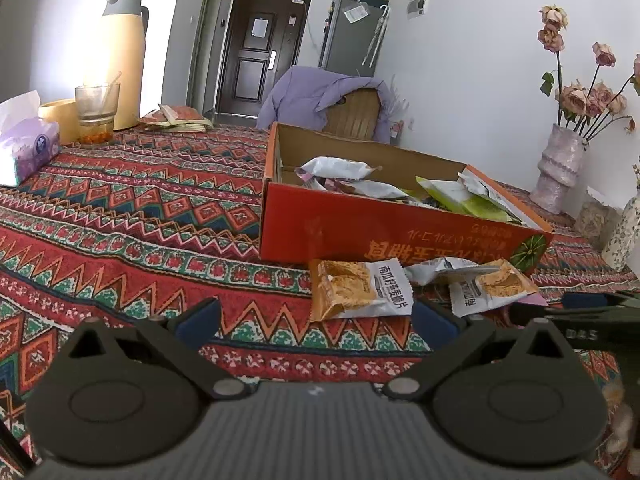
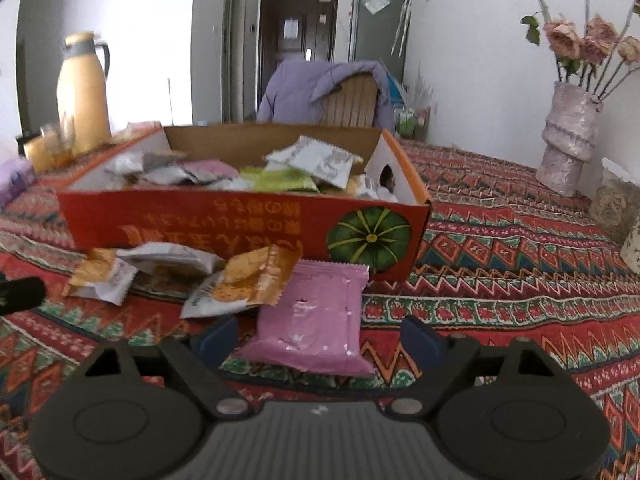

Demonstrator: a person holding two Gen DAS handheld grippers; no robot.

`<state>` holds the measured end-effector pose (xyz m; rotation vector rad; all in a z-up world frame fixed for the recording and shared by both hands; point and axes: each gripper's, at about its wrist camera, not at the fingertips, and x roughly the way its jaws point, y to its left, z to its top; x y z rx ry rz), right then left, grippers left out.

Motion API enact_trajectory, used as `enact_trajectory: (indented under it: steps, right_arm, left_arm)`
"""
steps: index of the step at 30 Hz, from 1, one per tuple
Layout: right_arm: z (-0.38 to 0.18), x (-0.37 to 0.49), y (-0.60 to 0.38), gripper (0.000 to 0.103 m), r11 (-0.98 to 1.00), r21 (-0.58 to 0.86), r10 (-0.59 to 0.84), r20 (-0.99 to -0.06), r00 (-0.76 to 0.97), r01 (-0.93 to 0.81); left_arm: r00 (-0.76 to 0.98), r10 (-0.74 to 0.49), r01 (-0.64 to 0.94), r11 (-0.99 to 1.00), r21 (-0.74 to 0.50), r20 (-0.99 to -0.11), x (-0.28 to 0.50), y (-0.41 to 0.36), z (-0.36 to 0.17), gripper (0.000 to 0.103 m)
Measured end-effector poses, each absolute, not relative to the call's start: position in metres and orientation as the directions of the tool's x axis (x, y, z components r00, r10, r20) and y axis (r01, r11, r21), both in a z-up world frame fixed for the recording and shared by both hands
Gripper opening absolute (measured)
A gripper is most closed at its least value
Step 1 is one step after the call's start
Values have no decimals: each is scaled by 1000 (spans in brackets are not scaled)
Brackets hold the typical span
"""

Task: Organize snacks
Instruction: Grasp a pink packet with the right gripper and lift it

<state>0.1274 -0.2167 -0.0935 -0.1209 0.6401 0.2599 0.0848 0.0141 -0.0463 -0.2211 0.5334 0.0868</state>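
A: What sits at the far left?

B: A purple tissue pack [image 1: 28,148], a glass [image 1: 96,108] and a yellow thermos [image 1: 122,52] on the desk [image 1: 140,208].

A: And the left hand-held gripper [image 1: 316,320]?

B: Its jaws stand wide over the patterned cloth, empty, with 1 orange snack packet [image 1: 360,294] just ahead.

A: The snacks?

B: Many lie inside the red cardboard box [image 2: 240,220]; 4 loose packets lie in front of it.

A: The right hand-held gripper [image 2: 316,340]?

B: Its jaws stand apart either side of the pink packet [image 2: 316,320], pads not touching it. A vase [image 2: 568,148] stands far right.
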Motion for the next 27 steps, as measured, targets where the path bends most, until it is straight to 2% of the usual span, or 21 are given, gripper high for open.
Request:
enact_trajectory:
  steps: [3,7,12,18,27]
  right_arm:
    - [-96,139,-211,78,958,-40,199,-617,762,-283]
    - [-102,152,-208,62,957,-20,212,-632,746,-289]
    - [-106,152,-216,62,957,45,253,-611,750,-287]
    - [-106,148,-221,61,957,57,261,-591,764,-283]
    - [-93,120,-238,61,969,84,244,-452,858,-232]
  left_arm:
    - [855,19,-140,971,-196,-517,85,16,-47,103]
    - [856,13,-137,970,-202,-517,85,17,-47,103]
    - [855,5,-132,969,-208,-519,86,16,-48,103]
    - [854,7,-135,968,-210,-520,86,17,-48,103]
    - [852,9,-137,969,-206,-524,87,16,-49,103]
